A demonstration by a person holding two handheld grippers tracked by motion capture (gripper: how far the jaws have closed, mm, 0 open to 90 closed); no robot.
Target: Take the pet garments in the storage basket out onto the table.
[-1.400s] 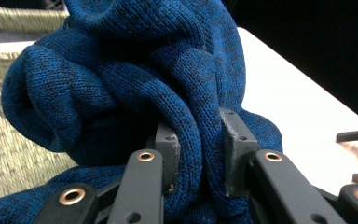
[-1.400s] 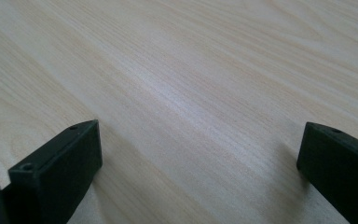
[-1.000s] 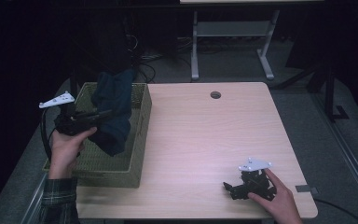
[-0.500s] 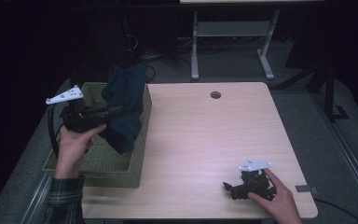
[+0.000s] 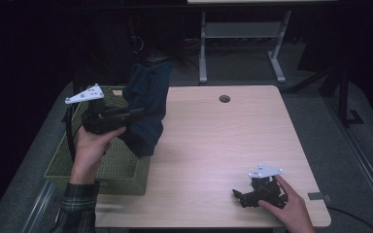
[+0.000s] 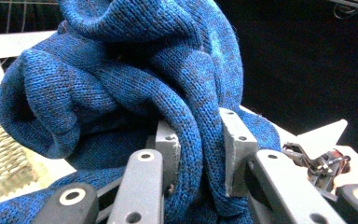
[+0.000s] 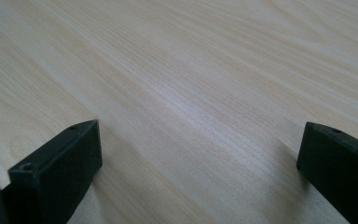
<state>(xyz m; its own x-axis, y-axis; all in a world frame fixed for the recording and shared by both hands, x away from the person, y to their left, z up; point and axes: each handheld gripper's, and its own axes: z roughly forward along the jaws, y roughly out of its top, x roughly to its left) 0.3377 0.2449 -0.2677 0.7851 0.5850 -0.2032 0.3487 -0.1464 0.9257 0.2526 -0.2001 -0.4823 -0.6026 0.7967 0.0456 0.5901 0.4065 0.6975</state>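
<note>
Near the front right corner of the wooden surface, the right gripper is resting in the person's right hand, its jaws standing spread wide with nothing but bare wood between them. Farther back, at the left edge, the left hand is holding the left gripper above the green woven basket. Its jaws are pinching a fold of the blue knitted sweater, which is hanging bunched from the gripper, draping over the basket's right rim and the surface's left edge.
</note>
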